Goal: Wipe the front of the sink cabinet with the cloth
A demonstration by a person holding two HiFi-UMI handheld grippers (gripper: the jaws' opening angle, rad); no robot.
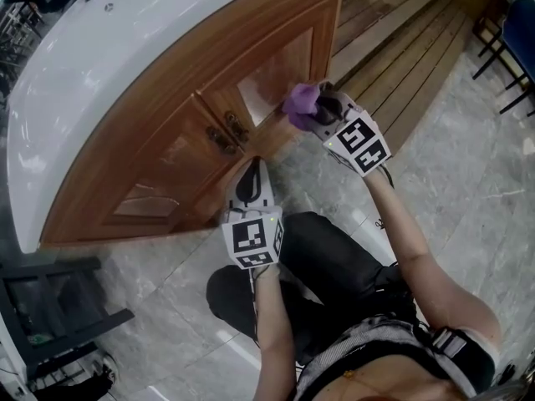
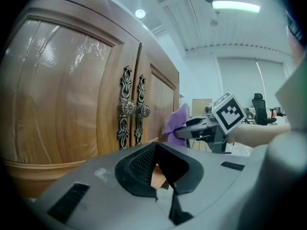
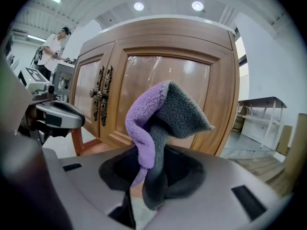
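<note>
The purple-and-grey cloth (image 3: 165, 121) is pinched in the fingers (image 3: 192, 171) of the right gripper (image 1: 322, 114), at the lower edge of the cabinet's (image 1: 167, 153) right door (image 1: 276, 69). The left gripper (image 1: 251, 175) hovers low before the handles (image 1: 227, 132), fingers pressed together, empty.

Cloth (image 3: 163, 123) was pinched in the right gripper (image 3: 153, 176) jaws. It was terry, purple on one face and grey on the other, folded over and standing up out of the jaws. I saw it low against the right door (image 1: 280, 73) of the sink cabinet (image 1: 167, 149), but couldn't confirm contact. The cabinet front was curved, glossy brown wood, with two framed panel doors, both closed. A pair of ornate metal knobs (image 1: 226, 132) sat side by side at the centre seam.
</note>
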